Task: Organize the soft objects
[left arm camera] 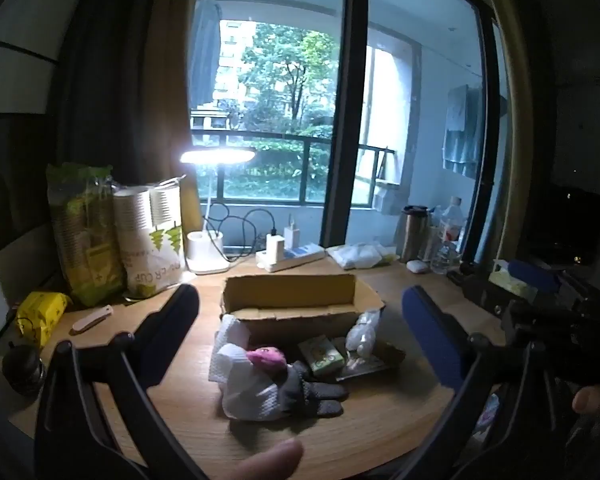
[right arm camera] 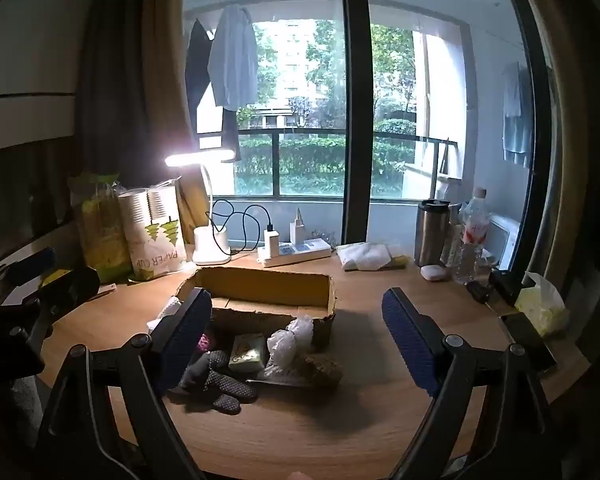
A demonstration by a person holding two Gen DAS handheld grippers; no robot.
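An open cardboard box (left arm camera: pixel 288 292) (right arm camera: pixel 260 286) stands mid-table. In front of it lies a pile: a white cloth (left arm camera: pixel 244 384), a pink soft toy (left arm camera: pixel 266 358), a grey dotted glove (left arm camera: pixel 316 394) (right arm camera: pixel 220 384), a green tissue pack (left arm camera: pixel 322 354) (right arm camera: pixel 248 354), and a crumpled clear plastic bag (left arm camera: pixel 362 332) (right arm camera: pixel 290 340). A brown sponge-like piece (right arm camera: pixel 320 368) lies beside the bag. My left gripper (left arm camera: pixel 300 320) is open and empty, held above and short of the pile. My right gripper (right arm camera: pixel 296 328) is open and empty, also above the pile.
At the back stand a lit desk lamp (left arm camera: pixel 208 248), a power strip (left arm camera: pixel 292 256), paper-cup bags (left arm camera: pixel 148 236), a steel mug (right arm camera: pixel 432 232), bottles (right arm camera: pixel 470 236) and folded white tissues (right arm camera: pixel 364 256). A yellow packet (left arm camera: pixel 40 312) lies left. The wooden table's (right arm camera: pixel 340 420) edge runs near.
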